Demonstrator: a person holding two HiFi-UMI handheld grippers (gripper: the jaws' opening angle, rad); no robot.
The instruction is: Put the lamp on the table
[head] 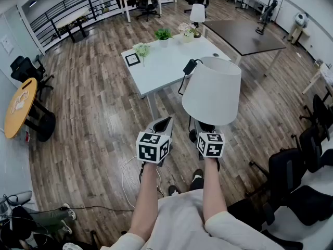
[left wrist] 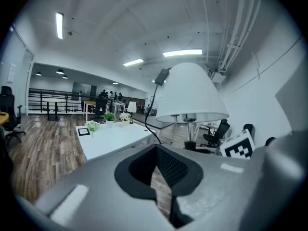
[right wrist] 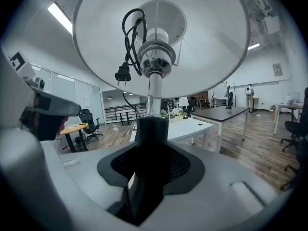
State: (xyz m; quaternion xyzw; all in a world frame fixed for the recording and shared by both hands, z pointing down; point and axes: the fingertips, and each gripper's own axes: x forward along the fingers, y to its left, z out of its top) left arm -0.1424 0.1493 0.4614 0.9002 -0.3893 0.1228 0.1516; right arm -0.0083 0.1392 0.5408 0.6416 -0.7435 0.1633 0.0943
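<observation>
The lamp [head: 210, 90] has a wide white shade and a chrome stem with a black lower part. My right gripper [head: 206, 128] is shut on that black stem [right wrist: 152, 143] and holds the lamp upright above the wood floor. In the right gripper view I look up into the shade [right wrist: 202, 37], where the black cord and plug [right wrist: 122, 73] hang bundled by the socket. The left gripper [head: 162, 124] is shut and empty, just left of the lamp [left wrist: 190, 93]. The white table [head: 161, 69] stands a little ahead of both grippers.
On the white table are two small plants [head: 163, 34], a picture frame [head: 132, 59] and flowers beside a small lamp [head: 197, 14]. A dark table [head: 244, 35] lies behind. Black office chairs [head: 304, 160] crowd the right, a round wooden table [head: 20, 105] the left. A white cable [head: 127, 178] lies on the floor.
</observation>
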